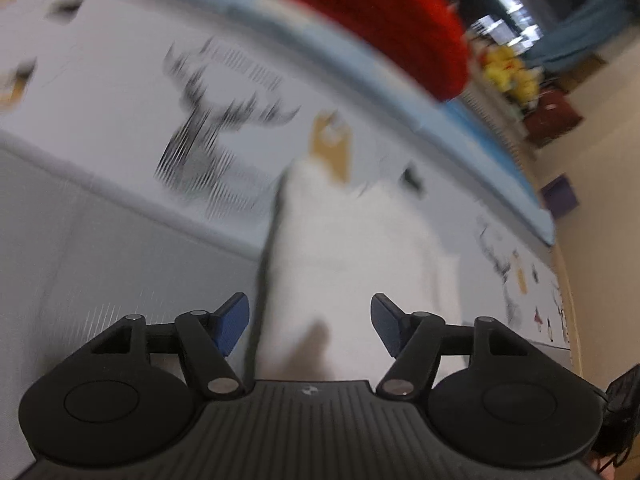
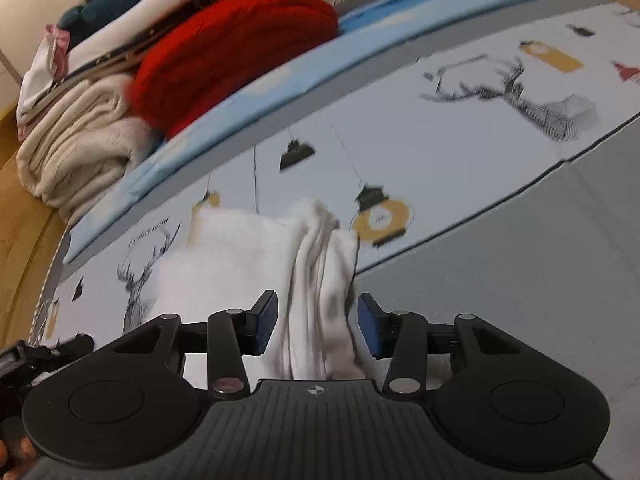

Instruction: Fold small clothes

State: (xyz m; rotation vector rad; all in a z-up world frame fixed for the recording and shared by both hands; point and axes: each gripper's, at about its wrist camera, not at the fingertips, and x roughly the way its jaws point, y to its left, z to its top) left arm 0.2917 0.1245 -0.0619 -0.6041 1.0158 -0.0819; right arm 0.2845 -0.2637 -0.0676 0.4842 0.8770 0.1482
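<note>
A small white garment (image 1: 352, 248) lies on the printed bed sheet (image 1: 120, 92); the left wrist view is blurred. My left gripper (image 1: 310, 322) is open, its blue pads (image 1: 230, 326) on either side of the garment's near end. In the right wrist view the same white garment (image 2: 240, 252) shows a bunched, folded edge (image 2: 320, 280) running between the jaws. My right gripper (image 2: 317, 324) is open around that bunched edge, its pads (image 2: 370, 326) apart from the cloth.
A red knit garment (image 2: 236, 48) sits on a stack of folded cream and dark clothes (image 2: 76, 140) at the far side, on a light blue cloth (image 2: 248, 100). The sheet (image 2: 460, 140) carries deer and lantern prints. A wooden floor (image 2: 24, 216) lies past the bed's edge.
</note>
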